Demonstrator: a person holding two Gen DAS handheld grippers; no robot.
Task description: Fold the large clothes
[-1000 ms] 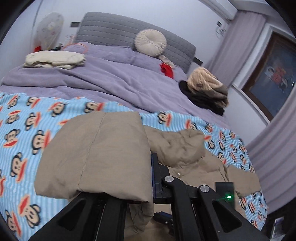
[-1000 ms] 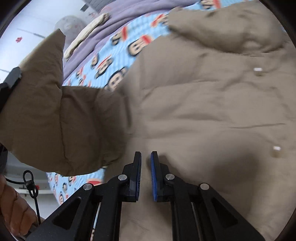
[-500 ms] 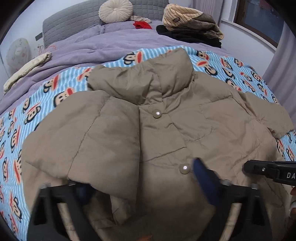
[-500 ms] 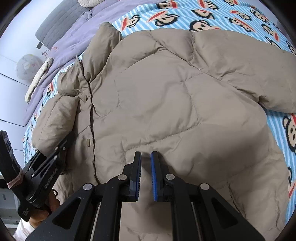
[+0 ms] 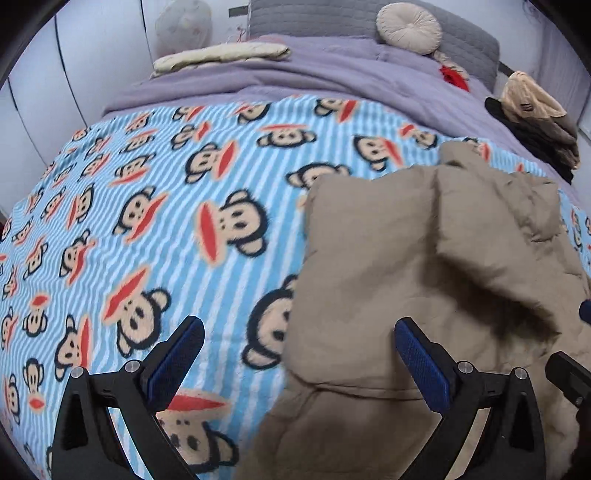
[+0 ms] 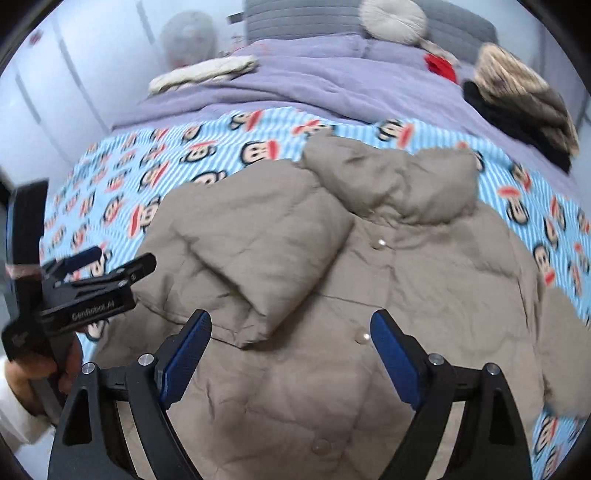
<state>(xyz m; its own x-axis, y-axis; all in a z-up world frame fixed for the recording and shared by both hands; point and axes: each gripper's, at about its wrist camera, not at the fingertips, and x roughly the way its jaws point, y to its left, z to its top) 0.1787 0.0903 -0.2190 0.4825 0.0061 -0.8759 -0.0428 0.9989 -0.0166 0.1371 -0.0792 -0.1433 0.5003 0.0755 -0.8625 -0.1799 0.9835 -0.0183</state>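
Tan padded jacket lies flat on the monkey blanket, its sleeve now dropped across the chest. Left gripper released, wide, empty; right gripper opening, nothing between. Hem cut off below.

A bed with a grey headboard stands against a white wall, round cushion at its head.

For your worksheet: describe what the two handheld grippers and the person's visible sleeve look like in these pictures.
Both the left gripper and right gripper have black angular fingers with silver screws and blue textured pads. White lettering marks the left gripper's black body. The sleeve is white.
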